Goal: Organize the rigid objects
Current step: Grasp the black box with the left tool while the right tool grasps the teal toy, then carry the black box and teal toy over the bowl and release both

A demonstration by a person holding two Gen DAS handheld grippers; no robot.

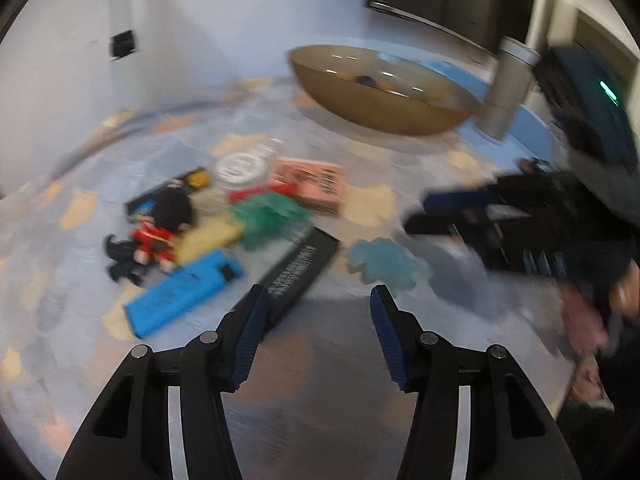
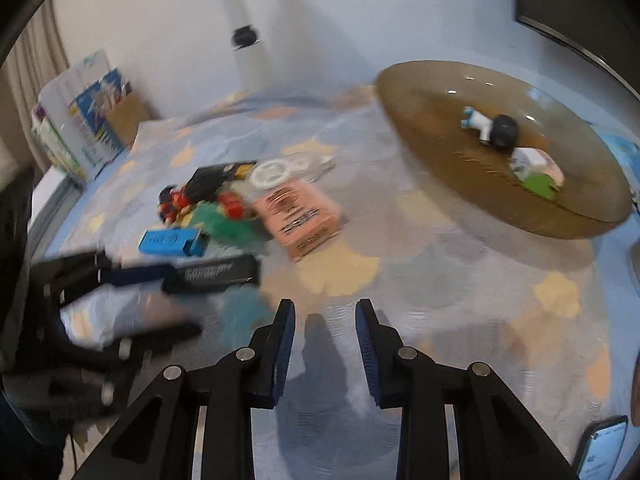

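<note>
A pile of small things lies on the patterned cloth: a pink box, a blue box, a long black box, a red-dressed doll and a green piece. The brown translucent bowl stands behind and holds a few items. My left gripper is open and empty, its left finger beside the black box's near end. My right gripper hovers over bare cloth, jaws narrow, nothing between them.
Books and cartons lean on the wall at the back left. A silver cylinder stands beside the bowl. A phone lies at the near right edge. A person's hand holds the right gripper.
</note>
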